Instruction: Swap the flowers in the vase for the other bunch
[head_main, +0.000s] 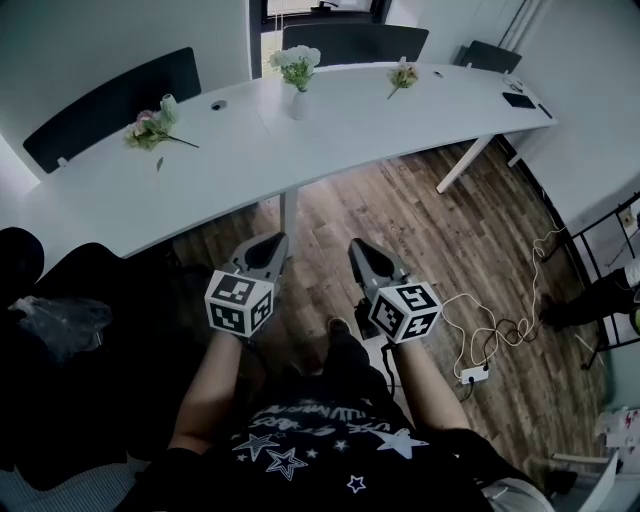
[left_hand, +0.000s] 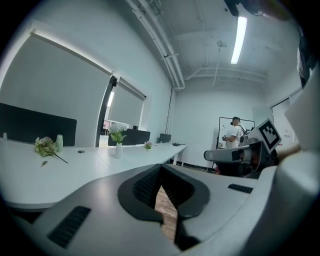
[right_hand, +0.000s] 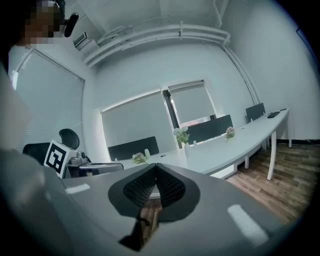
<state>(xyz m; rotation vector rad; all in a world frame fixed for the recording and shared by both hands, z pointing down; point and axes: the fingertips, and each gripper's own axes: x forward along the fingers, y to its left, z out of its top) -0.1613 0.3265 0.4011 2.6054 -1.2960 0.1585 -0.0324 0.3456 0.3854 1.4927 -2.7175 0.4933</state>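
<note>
Well, left gripper (head_main: 268, 245) & right gripper (head_main: 362, 250) both pressed together (empty, off table (head_main: 250, 150)).

We hold both forearms out side by side in front of us. Our left gripper (head_main: 262, 252) and right gripper (head_main: 368, 258) point forward, nearly level, a little apart from each other. Both have their jaws closed together with nothing between them.

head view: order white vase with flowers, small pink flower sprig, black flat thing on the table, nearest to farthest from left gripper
1. White vase of green-white flowers, mid-table, straight ahead.
2. Small pink flower sprig, lying further right.
3. Black flat item, near the table's right end.
</note>
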